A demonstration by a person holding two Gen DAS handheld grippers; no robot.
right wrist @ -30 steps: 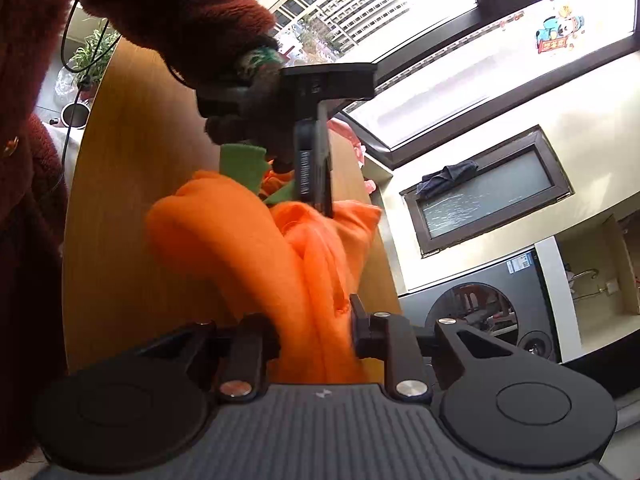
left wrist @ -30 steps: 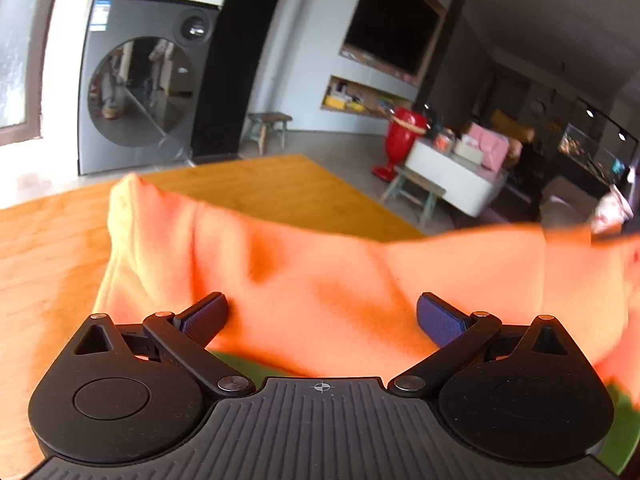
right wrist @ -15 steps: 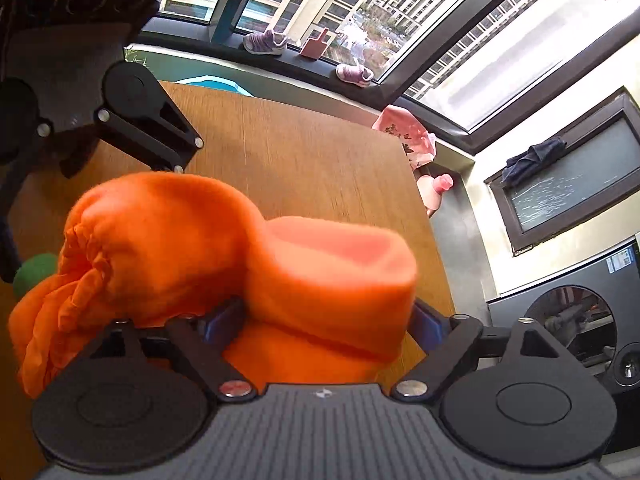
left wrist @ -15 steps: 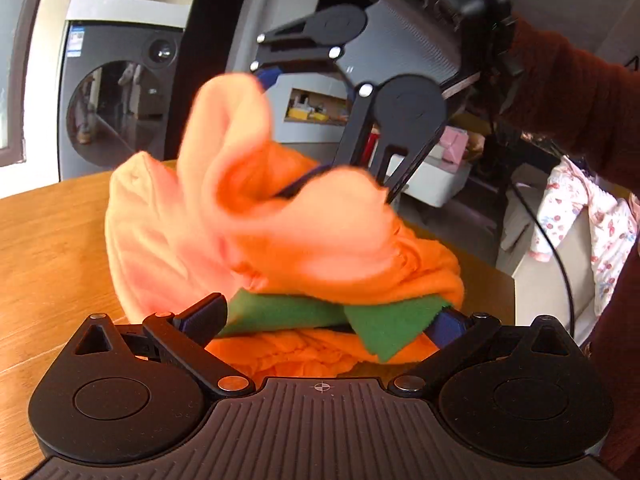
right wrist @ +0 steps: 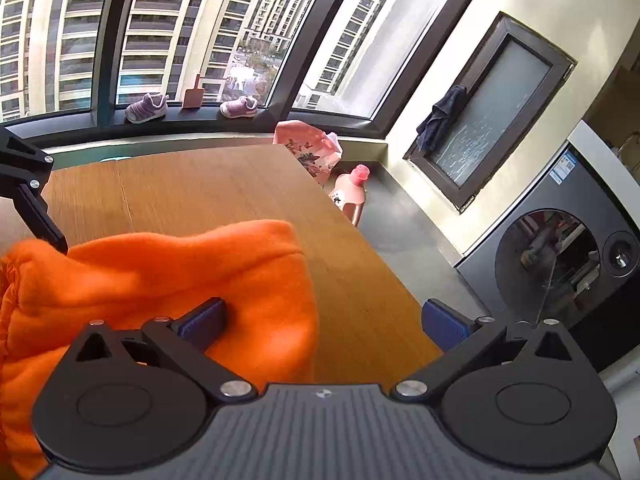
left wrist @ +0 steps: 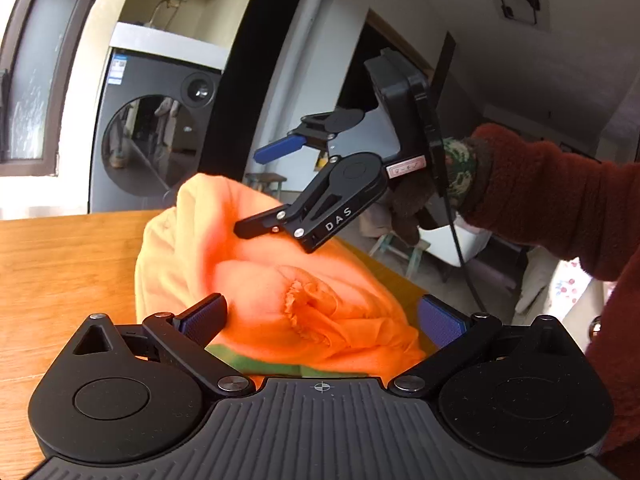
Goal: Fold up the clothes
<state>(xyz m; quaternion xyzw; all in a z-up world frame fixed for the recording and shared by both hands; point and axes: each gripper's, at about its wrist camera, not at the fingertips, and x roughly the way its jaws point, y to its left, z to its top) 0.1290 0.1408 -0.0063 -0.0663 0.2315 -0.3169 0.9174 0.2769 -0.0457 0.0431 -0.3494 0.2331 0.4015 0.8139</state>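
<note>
Green layer [left wrist: 280,364] (mostly hidden) under orange garment [left wrist: 280,288]

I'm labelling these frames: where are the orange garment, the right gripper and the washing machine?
orange garment [left wrist: 320,280], left wrist view, bunched middle of the cloth.
right gripper [left wrist: 256,196], left wrist view, between its open fingertips.
washing machine [right wrist: 560,264], right wrist view, round door glass.
</note>
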